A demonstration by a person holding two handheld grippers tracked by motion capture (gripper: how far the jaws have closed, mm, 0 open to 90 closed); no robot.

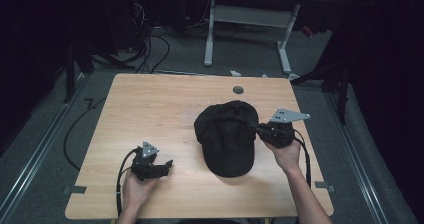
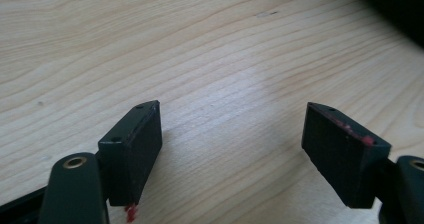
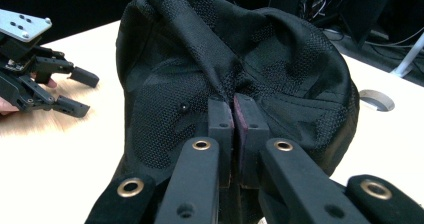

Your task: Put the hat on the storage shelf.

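Note:
A black mesh cap [image 1: 226, 136] lies on the wooden table [image 1: 150, 109], right of the middle, with its brim toward the front edge. My right gripper [image 1: 246, 121] reaches in from the right and is shut on a fold of the cap's crown; in the right gripper view the pads [image 3: 220, 116] pinch the cap [image 3: 200, 59] fabric between them. My left gripper [image 1: 169, 165] rests low over the table at the front left, apart from the cap. Its jaws stand open in the left gripper view [image 2: 232, 144], with bare wood [image 2: 210, 59] between them.
A round cable hole [image 1: 238, 89] sits in the table behind the cap. Beyond the far edge stand a white desk frame [image 1: 247, 19] and loose cables [image 1: 150, 44] on the floor. Metal rails [image 1: 35, 154] run along both sides of the table.

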